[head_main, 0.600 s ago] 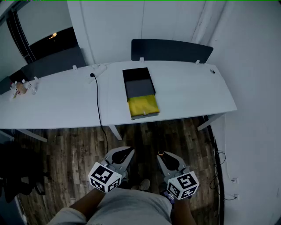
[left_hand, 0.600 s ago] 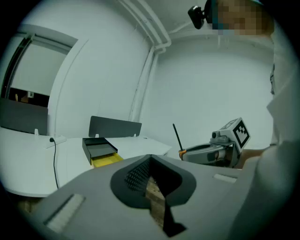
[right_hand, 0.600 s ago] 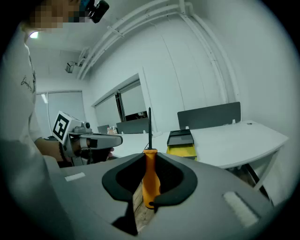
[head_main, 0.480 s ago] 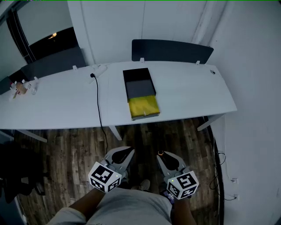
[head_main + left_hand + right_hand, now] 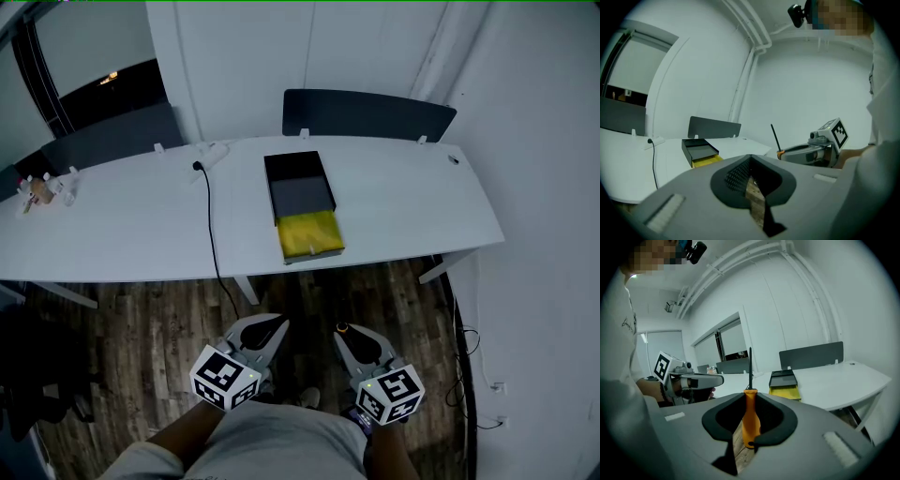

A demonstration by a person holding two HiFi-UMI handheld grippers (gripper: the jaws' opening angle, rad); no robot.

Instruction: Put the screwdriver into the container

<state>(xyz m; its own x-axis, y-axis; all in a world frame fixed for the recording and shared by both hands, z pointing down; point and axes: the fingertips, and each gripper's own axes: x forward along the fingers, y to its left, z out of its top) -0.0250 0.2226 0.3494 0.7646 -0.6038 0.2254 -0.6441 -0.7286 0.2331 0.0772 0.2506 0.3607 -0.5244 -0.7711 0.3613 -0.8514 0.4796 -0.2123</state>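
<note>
My right gripper [image 5: 349, 337] hangs low over the wooden floor, short of the white table [image 5: 403, 206], and is shut on the screwdriver [image 5: 750, 420]. Its orange handle stands upright between the jaws and the thin black shaft points up. The left gripper [image 5: 267, 330] hangs beside it, shut and empty; its tips [image 5: 750, 158] meet. The container [image 5: 300, 197] is a black open box with a grey floor and a yellow front section. It lies on the table's middle, far ahead of both grippers, and also shows as the container [image 5: 783, 382] in the right gripper view.
A black cable [image 5: 210, 225] runs from a white power strip [image 5: 211, 150] over the table's front edge to the floor. A dark panel [image 5: 366, 114] stands behind the table. Small bottles [image 5: 42, 187] sit at its far left. A white wall closes the right side.
The head view has shifted slightly, so the table sits a little lower in the picture. Both grippers keep their places and the screwdriver stays gripped.
</note>
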